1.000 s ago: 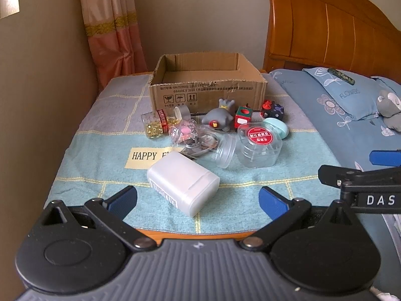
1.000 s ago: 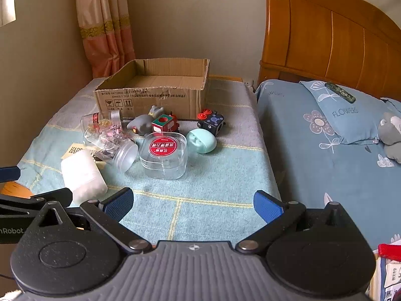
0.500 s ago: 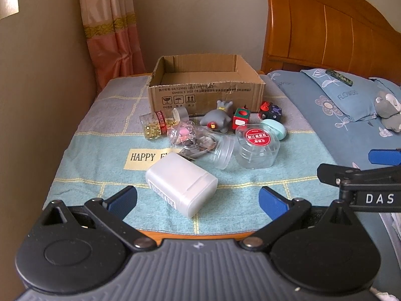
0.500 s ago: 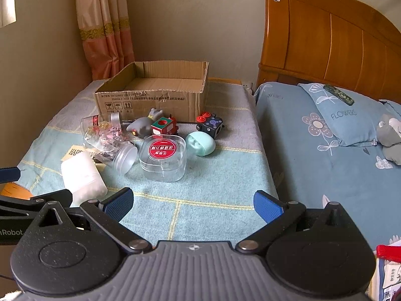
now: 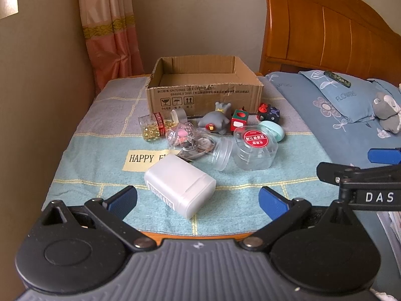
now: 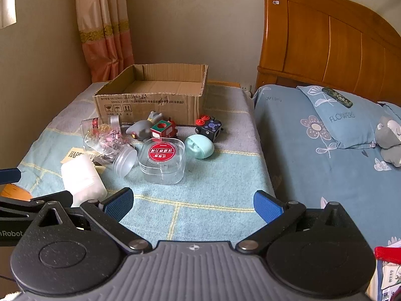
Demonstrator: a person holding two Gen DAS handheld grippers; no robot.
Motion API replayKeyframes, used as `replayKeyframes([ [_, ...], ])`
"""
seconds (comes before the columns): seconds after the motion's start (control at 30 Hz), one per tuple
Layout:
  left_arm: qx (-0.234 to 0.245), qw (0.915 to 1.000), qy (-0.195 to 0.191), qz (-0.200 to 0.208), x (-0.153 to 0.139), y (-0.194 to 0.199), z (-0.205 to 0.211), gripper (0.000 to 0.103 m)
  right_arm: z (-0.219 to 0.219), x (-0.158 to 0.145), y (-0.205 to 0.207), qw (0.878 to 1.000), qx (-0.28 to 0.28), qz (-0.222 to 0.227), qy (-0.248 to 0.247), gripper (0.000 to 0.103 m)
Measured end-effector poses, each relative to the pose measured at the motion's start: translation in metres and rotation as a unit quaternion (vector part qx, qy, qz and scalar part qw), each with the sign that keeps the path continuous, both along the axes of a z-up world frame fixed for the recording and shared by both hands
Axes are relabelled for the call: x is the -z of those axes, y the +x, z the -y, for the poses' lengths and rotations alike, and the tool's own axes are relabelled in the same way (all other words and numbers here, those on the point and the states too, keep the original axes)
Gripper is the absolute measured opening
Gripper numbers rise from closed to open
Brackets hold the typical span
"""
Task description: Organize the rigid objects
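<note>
An open cardboard box (image 5: pixel 204 92) (image 6: pixel 150 101) stands empty at the back of a cloth-covered table. In front lie a white plastic container (image 5: pixel 179 185) (image 6: pixel 81 180), a clear case with a red label (image 5: pixel 255 148) (image 6: pixel 163 160), a clear jar on its side (image 5: pixel 198 145), a jar of yellow beads (image 5: pixel 153 126), a grey toy (image 5: pixel 215 123), a red-green cube (image 5: pixel 238 120), a dark cube (image 5: pixel 269 111) and a mint case (image 6: pixel 199 146). My left gripper (image 5: pixel 198 198) is open, just short of the white container. My right gripper (image 6: pixel 193 204) is open and empty.
A bed (image 6: pixel 325 135) with a blue floral sheet and pillow adjoins the table on the right, below a wooden headboard (image 6: pixel 325 37). A wall and pink curtain (image 5: pixel 107 30) stand at the left. A grey plush (image 6: pixel 388 135) lies on the bed.
Both grippers have drawn back and risen slightly; the objects look a little farther away. Nothing on the table has moved.
</note>
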State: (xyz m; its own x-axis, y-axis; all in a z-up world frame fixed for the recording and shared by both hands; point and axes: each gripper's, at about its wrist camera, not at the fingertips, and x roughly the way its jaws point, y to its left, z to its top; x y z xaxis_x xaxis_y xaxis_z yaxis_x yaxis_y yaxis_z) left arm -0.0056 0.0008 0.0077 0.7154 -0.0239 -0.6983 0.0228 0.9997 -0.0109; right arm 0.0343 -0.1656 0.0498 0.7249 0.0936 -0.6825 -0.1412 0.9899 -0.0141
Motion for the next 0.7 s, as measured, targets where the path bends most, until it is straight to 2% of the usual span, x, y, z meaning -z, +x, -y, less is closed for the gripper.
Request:
replayKeyframes([
  [0.7, 0.023, 0.9997, 0.001, 0.005, -0.0025, 0.0067, -0.0021, 0.102, -0.0062, -0.0058, 0.0048, 1.000, -0.017, 0.013, -0.017, 0.103],
])
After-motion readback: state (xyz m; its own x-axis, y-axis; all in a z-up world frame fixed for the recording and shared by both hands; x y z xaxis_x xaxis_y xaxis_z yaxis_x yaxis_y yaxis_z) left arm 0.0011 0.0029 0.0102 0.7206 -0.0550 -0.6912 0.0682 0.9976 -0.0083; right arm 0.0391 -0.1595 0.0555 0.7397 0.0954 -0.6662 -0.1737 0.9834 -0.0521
